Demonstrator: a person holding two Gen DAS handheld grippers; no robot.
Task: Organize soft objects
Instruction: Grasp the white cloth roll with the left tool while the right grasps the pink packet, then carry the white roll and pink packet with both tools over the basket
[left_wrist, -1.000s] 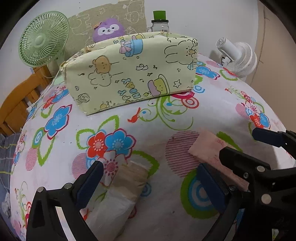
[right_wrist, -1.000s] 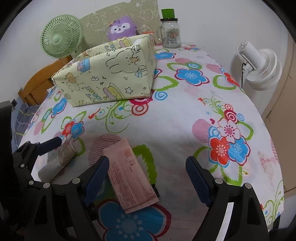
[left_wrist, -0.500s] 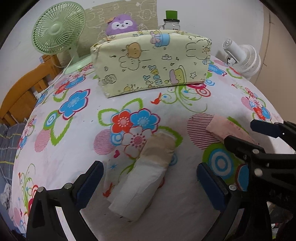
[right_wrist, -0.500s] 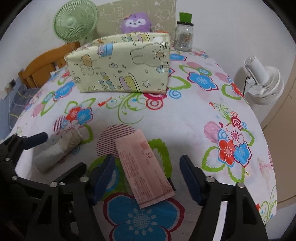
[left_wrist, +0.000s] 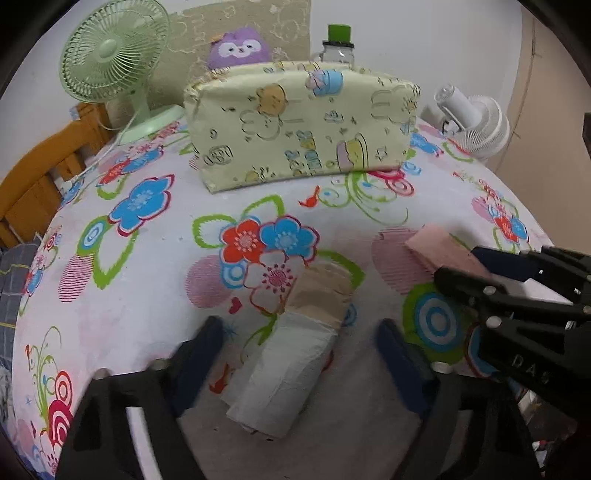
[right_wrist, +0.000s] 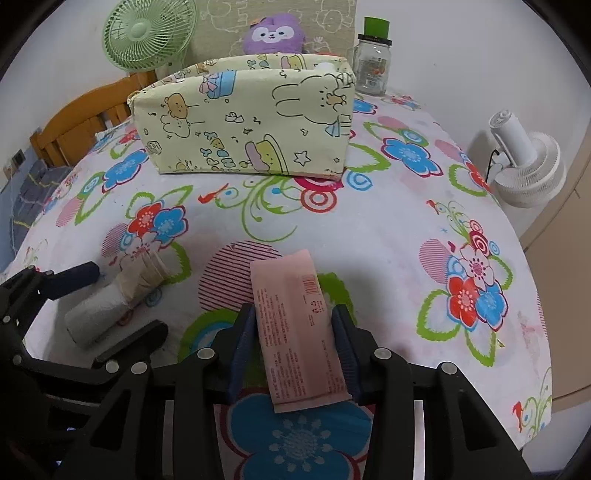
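Observation:
A pink flat packet (right_wrist: 297, 325) lies on the flowered tablecloth; my right gripper (right_wrist: 295, 339) is shut on its sides. The packet (left_wrist: 439, 251) also shows in the left wrist view, at the right. A white and beige rolled bundle (left_wrist: 291, 354) lies between the spread fingers of my left gripper (left_wrist: 299, 354), which is open and not touching it. The bundle (right_wrist: 110, 299) shows at the left of the right wrist view. A pale yellow cartoon-print fabric box (left_wrist: 299, 125) (right_wrist: 243, 118) stands open-topped at the far side.
A green desk fan (left_wrist: 107, 59), a purple plush (right_wrist: 275, 33) and a glass jar with a green lid (right_wrist: 373, 62) stand behind the box. A white fan (right_wrist: 524, 162) is beyond the table's right edge. A wooden chair (left_wrist: 40, 170) is at the left.
My right gripper has closed from wide open onto the pink packet. My left gripper has moved forward so the rolled bundle lies between its fingers, which have narrowed somewhat.

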